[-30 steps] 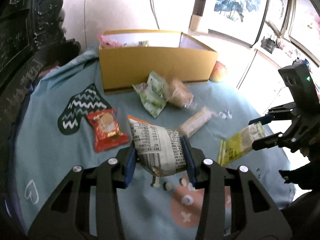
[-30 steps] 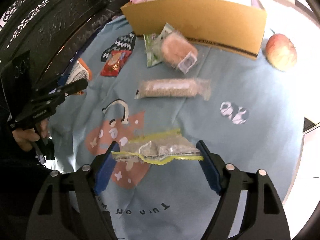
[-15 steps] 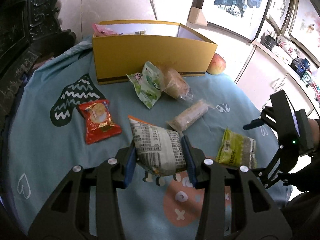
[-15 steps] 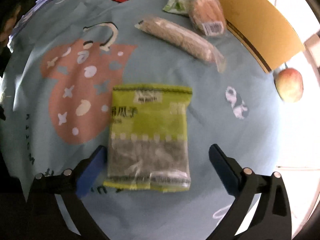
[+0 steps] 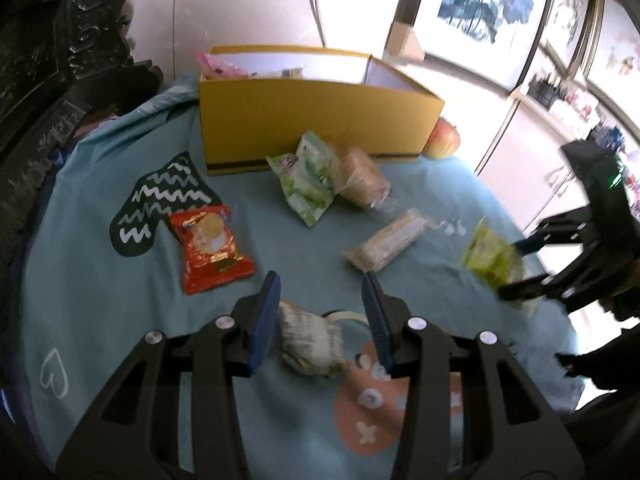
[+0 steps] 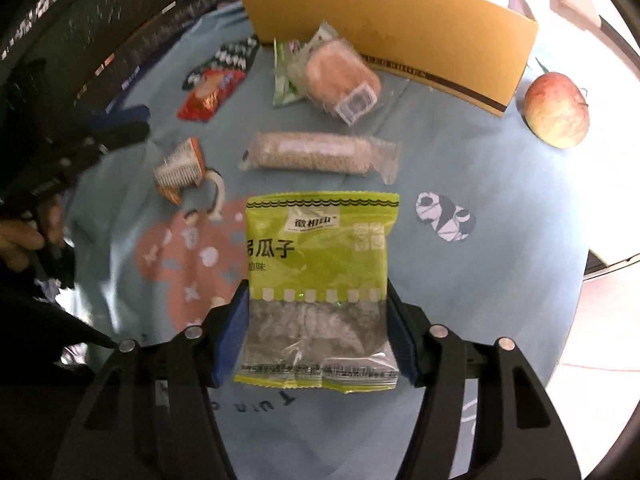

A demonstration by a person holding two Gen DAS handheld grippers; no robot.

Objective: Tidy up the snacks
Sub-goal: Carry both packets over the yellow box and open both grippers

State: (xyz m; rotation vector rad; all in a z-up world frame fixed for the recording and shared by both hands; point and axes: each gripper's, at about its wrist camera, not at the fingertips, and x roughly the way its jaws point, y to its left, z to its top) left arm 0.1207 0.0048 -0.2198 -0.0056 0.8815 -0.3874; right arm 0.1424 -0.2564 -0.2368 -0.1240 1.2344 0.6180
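A green seed packet (image 6: 320, 264) lies lengthwise between the pads of my right gripper (image 6: 316, 296). The jaws are closing and both pads touch its long edges. The left wrist view shows the same packet (image 5: 490, 256), blurred, in the right gripper (image 5: 516, 268). My left gripper (image 5: 320, 284) hovers with its jaws apart. A crumpled white printed packet (image 5: 308, 340) lies below them, clear of the right pad. The right wrist view shows that packet (image 6: 178, 172) on the cloth, past the left gripper (image 6: 128, 124). An open yellow box (image 5: 312, 120) stands at the back.
On the blue tablecloth (image 5: 100, 280) lie a red snack packet (image 5: 210, 248), a green-white pouch (image 5: 308, 184), a wrapped round cake (image 5: 366, 184) and a long wrapped bar (image 5: 386, 244). An apple (image 5: 442, 140) sits by the box's right end. Dark carved furniture stands at the left.
The white packet has left the left pads and dropped to the cloth. The right jaws went wide over the flat green packet and have closed in on its sides.
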